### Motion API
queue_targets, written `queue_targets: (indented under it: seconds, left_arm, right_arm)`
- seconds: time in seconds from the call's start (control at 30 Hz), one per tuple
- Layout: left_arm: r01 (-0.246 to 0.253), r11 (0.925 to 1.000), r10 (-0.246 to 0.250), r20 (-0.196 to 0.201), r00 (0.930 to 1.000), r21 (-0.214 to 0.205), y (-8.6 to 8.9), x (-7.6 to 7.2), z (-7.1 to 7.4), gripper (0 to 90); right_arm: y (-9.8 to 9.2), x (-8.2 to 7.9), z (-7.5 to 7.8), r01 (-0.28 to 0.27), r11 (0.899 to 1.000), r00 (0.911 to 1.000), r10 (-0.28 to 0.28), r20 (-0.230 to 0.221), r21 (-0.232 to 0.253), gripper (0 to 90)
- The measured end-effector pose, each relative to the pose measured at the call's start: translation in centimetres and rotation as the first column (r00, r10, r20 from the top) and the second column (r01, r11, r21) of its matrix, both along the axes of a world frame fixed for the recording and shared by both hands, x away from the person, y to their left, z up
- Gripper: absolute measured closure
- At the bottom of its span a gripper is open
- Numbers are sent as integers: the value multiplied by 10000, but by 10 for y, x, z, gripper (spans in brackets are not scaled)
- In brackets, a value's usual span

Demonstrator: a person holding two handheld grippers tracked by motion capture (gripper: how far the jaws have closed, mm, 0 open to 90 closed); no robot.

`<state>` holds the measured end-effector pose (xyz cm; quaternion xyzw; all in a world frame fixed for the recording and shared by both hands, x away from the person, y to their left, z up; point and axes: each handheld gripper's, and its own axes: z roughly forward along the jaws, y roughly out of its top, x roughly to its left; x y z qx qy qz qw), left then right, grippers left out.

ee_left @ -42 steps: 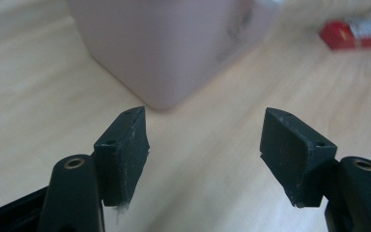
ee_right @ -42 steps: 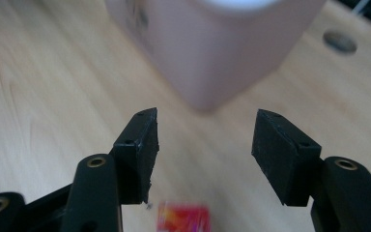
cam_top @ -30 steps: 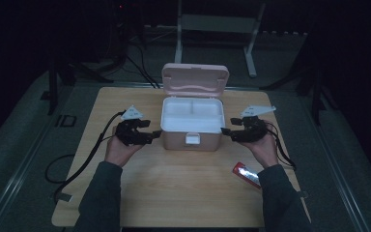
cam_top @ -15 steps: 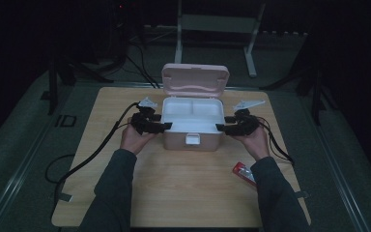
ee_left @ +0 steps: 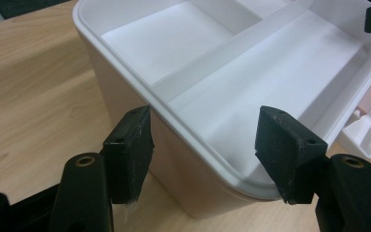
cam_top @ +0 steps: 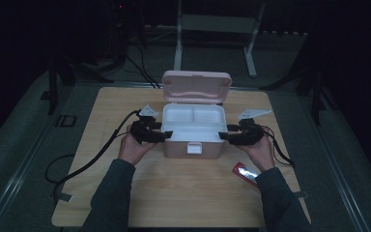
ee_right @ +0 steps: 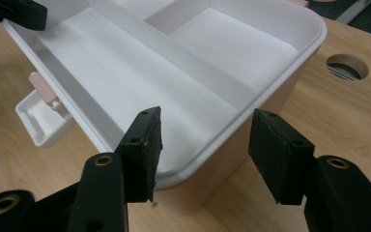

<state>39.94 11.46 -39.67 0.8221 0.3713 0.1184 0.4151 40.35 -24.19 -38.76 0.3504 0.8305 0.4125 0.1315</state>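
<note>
While the open pink plastic lunch box (cam_top: 193,137) is sitting mid-table between them, the left gripper (ee_left: 203,150) and right gripper (ee_right: 203,154) are straddling its opposite end rims, jaws just closing, not yet pinching.

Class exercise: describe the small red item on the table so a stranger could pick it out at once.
Start at the wooden table, then the open pink box at its centre. Near the table's front right edge lies the red packet, flat, with a silvery patch: the one red thing there.
</note>
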Motion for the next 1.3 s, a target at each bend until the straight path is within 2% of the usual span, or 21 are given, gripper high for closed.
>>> queue_targets:
  seconds: [0.1, 0.27, 0.43, 0.5, 0.6, 0.7, 0.77, 0.9, 1.1, 1.17, 1.2, 1.3]
  left_arm:
    - [-60, 9999, 60, 5, 10000, 101, -3, -9, 1, 383]
    - [-192, 9990, 189, 98, 9998, 397, -6, -22, 2, 384]
    - [-273, 9996, 272, 144, 9995, 20, 0, -25, -2, 404]
    - [-396, 9992, 391, 427, 9983, 107, 1, -26, 0, 397]
    - [-587, 9981, 572, 777, 9953, 164, 6, -29, 6, 370]
    - [-536, 9982, 496, 1312, 9901, 273, 12, -39, 15, 368]
    - [-303, 9992, 259, 1560, 9874, 264, 15, -48, 20, 368]
    - [51, 9987, -151, 1957, 9805, 513, 16, -70, 22, 362]
    - [429, 9966, -573, 2144, 9751, 710, 20, -99, 3, 362]
    - [614, 9961, -731, 2024, 9766, 634, 19, -105, -8, 362]
    - [744, 9946, -870, 1918, 9776, 718, 19, -107, -13, 362]
    - [943, 9916, -1072, 1564, 9819, 881, 17, -110, -27, 362]
  right_arm:
    - [-3, -9, -1, -27, 9999, 10000, 27, 30, 134, 454]
    - [-3, -21, 0, -162, 9999, 9999, 163, 48, -51, 451]
    - [2, -23, 2, -219, 9992, 9997, 222, 97, -336, 443]
    - [3, -22, 3, -248, 9987, 9996, 253, 121, -451, 420]
    - [3, -20, 11, -163, 9978, 9986, 194, 484, -636, 405]
    - [5, -20, 22, -492, 9959, 9949, 555, 840, -761, 422]
    - [8, -20, 29, -776, 9899, 9885, 918, 1200, -1182, 438]
    - [16, -15, 40, -1376, 9754, 9766, 1626, 1409, -1724, 476]
    - [33, -5, 48, -1973, 9564, 9632, 2300, 1390, -2152, 548]
    - [40, -2, 49, -2234, 9450, 9555, 2608, 1381, -2387, 548]
    - [44, 0, 49, -2439, 9392, 9531, 2781, 1191, -2417, 532]
    - [52, 4, 48, -2706, 9303, 9474, 3031, 1033, -2476, 506]
